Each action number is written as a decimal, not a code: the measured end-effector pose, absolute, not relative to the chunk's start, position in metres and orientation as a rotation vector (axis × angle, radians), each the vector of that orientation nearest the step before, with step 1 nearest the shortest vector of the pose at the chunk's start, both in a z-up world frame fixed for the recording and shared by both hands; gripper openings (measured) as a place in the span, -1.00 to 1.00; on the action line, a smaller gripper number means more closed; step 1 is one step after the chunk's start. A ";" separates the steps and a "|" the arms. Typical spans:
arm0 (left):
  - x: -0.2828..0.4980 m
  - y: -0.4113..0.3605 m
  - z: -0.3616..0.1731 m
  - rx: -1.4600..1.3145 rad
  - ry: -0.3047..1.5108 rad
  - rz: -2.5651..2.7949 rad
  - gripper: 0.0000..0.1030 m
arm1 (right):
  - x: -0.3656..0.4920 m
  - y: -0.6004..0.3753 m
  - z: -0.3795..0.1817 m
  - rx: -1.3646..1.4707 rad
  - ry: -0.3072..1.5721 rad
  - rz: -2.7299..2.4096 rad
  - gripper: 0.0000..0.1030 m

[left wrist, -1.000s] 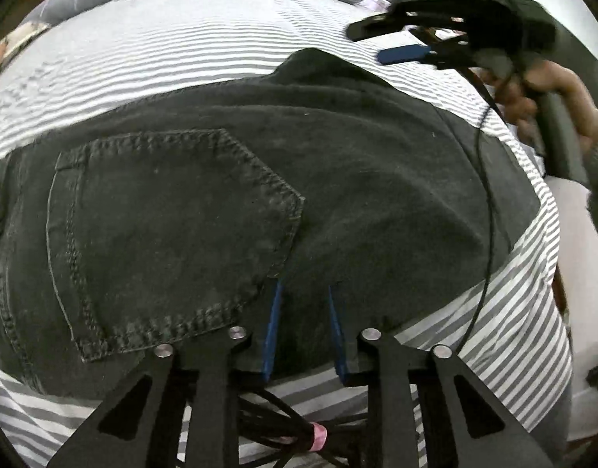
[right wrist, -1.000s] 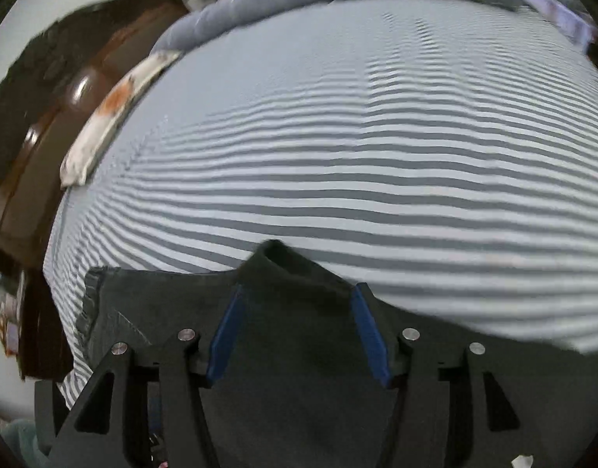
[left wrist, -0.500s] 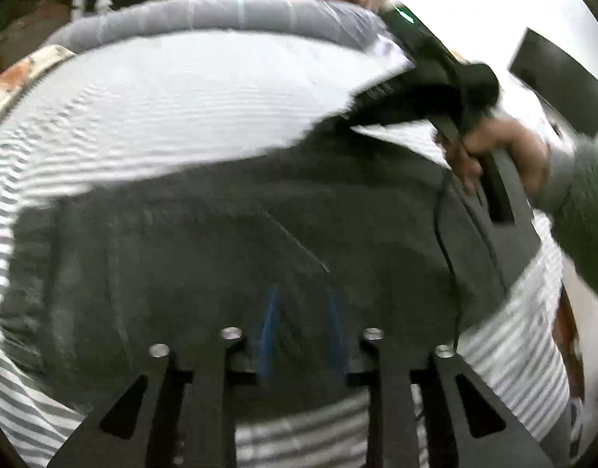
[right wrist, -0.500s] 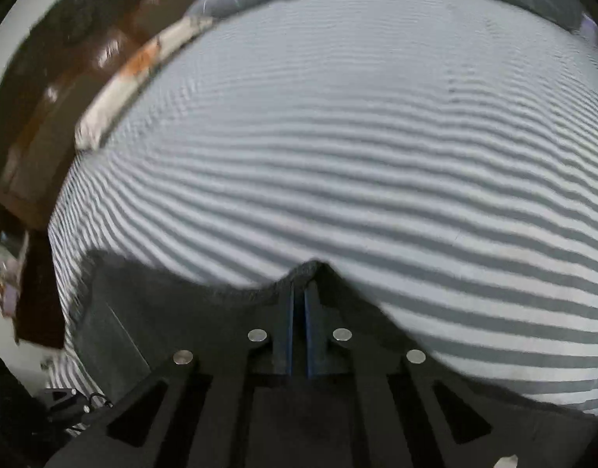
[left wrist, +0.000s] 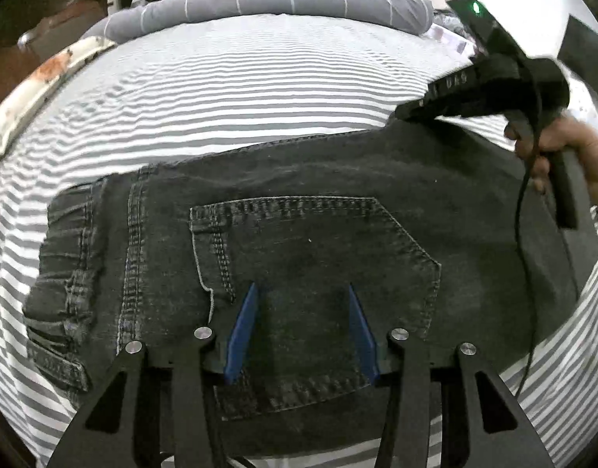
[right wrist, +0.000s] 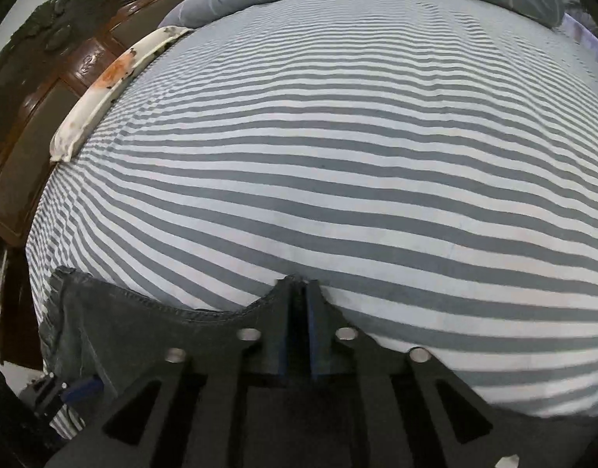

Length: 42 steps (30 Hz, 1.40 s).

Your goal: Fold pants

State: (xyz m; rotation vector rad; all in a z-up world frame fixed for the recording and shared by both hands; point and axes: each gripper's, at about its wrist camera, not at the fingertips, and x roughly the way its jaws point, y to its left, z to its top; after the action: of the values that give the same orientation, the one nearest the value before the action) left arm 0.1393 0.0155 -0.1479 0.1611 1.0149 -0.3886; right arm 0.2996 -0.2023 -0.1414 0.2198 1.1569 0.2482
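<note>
Dark denim pants lie folded on the striped bed, back pocket facing up. My left gripper hovers over that pocket, its jaws opening, with nothing pinched between the blue pads. At the pants' far right edge, my right gripper is held by a hand. In the right wrist view the right gripper pinches a raised peak of the pants' edge. Its jaws are opening a little, with the cloth still between the pads.
A grey bolster lies across the far end of the bed. A dark wooden headboard and a white patterned pillow run along the left side. A black cable hangs from the right gripper over the pants.
The left gripper's jaws widened, and the view shifted so the pocket now sits centred under them. The right gripper came down and closed from wide open onto the pants' far edge.
</note>
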 end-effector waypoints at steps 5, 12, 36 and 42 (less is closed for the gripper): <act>0.132 0.025 -0.146 0.149 1.021 -0.379 -0.07 | 0.255 -0.212 -0.105 0.314 1.052 0.226 0.11; 0.131 0.020 -0.149 0.176 1.019 -0.350 -0.07 | 0.191 -0.233 -0.133 0.449 1.117 0.205 0.10; 0.062 -0.163 -0.109 0.250 1.023 -0.654 -0.04 | -0.049 -0.619 -0.142 0.870 0.871 -0.279 -0.08; 0.046 -0.237 -0.117 0.314 1.036 -0.750 -0.04 | -0.052 -0.649 -0.162 0.921 0.834 -0.157 -0.07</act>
State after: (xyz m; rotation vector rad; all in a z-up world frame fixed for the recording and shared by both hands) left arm 0.0458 -0.2367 -0.1168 0.3139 1.0364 -0.7504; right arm -0.0525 -0.6493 -0.1619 0.9207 0.8342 -0.1575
